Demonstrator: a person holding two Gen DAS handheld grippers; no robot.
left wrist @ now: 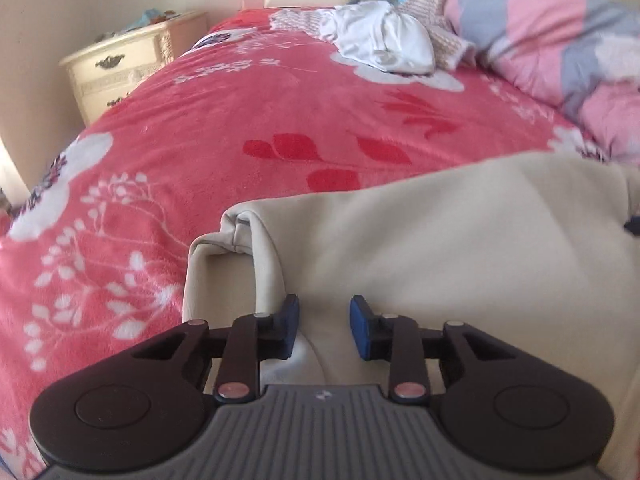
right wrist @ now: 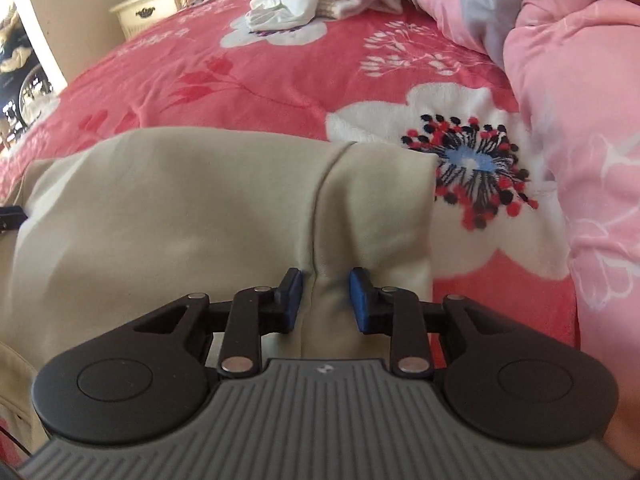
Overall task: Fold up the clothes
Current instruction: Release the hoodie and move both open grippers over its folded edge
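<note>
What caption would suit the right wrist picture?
Right gripper, jaws open, straddles a seam ridge of beige garment on a red floral blanket.

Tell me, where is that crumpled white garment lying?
The white garment lies far up the red floral blanket, beside the knitted piece and the pink quilt.

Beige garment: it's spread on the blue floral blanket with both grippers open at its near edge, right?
Not quite: the blanket is pink-red with white flowers, not blue, as the right wrist view shows. The rest holds: the beige garment lies on it, with the left gripper and right gripper open at its near edge.
</note>
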